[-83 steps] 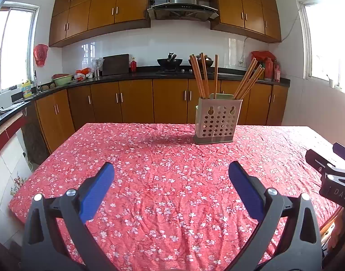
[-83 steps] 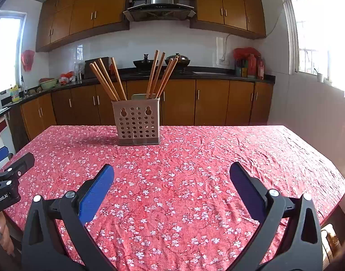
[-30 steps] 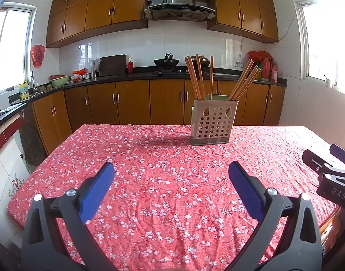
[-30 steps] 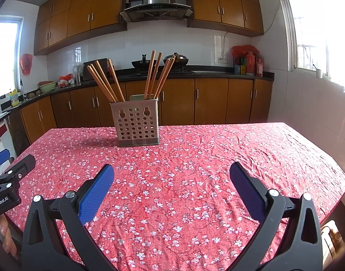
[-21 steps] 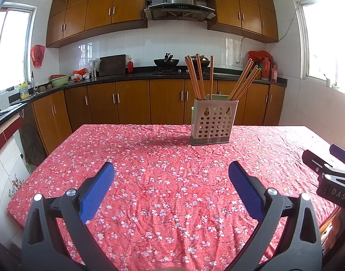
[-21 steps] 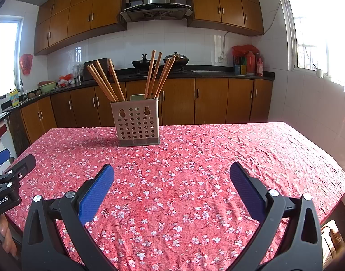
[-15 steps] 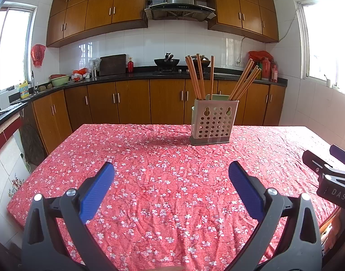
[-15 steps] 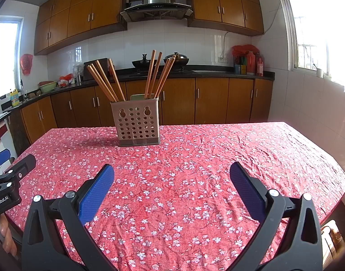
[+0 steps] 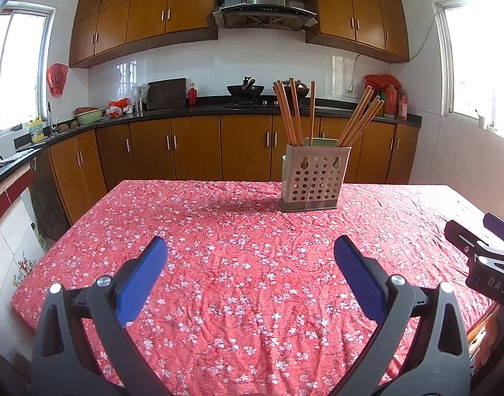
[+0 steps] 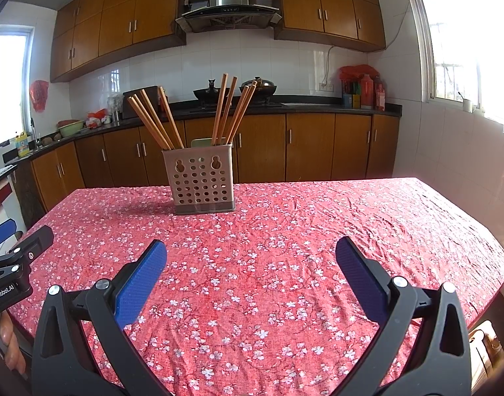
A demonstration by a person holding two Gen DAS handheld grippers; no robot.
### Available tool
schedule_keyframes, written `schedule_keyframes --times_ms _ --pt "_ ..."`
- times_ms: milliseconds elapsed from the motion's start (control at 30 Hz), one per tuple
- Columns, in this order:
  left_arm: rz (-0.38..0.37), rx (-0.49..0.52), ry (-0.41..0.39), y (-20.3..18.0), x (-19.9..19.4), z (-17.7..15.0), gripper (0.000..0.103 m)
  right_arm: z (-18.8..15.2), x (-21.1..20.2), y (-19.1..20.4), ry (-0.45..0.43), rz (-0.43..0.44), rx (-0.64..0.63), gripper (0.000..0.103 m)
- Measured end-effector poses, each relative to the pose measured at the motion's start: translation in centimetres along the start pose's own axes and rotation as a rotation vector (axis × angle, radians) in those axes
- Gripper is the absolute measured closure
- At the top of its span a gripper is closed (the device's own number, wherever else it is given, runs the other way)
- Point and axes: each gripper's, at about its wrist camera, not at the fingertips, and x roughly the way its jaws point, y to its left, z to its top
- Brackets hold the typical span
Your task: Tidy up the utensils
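From the left wrist view, the left gripper (image 9: pixel 250 257) hovers low over the near part of the table (image 9: pixel 219 283), its blue-padded fingers (image 9: pixel 141 280) spread wide with nothing between them. Ahead and slightly to the right stands the perforated utensil holder (image 9: pixel 313 183), upright on the red floral tablecloth (image 9: pixel 245 231) toward the table's far side. Wooden chopsticks (image 9: pixel 293 115) stick out of it in two bunches, one leaning left and one leaning right, with a pale green piece just showing at its back rim. The cloth between the gripper and the holder is bare, and the table's left edge drops to a tiled floor. The right gripper (image 9: pixel 483 254) juts in at the right border. From the right wrist view, the right gripper (image 10: pixel 251 257) is likewise held wide apart and empty above the cloth. The utensil holder (image 10: pixel 202 181) sits ahead and a little left, chopsticks (image 10: pixel 153 122) fanned out of both sides. Open cloth stretches to the table's right edge and far right corner. The left gripper (image 10: pixel 14 260) shows at the left border, with fingertips of a hand (image 10: pixel 11 340) beneath it.
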Motion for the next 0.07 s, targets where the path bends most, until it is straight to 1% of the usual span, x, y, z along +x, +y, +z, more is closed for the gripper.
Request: schedule_keyframes --times_ms 67 --pt "-0.001 0.001 0.000 0.00 0.01 0.00 0.004 0.00 0.01 -0.01 0.001 0.000 0.000 0.002"
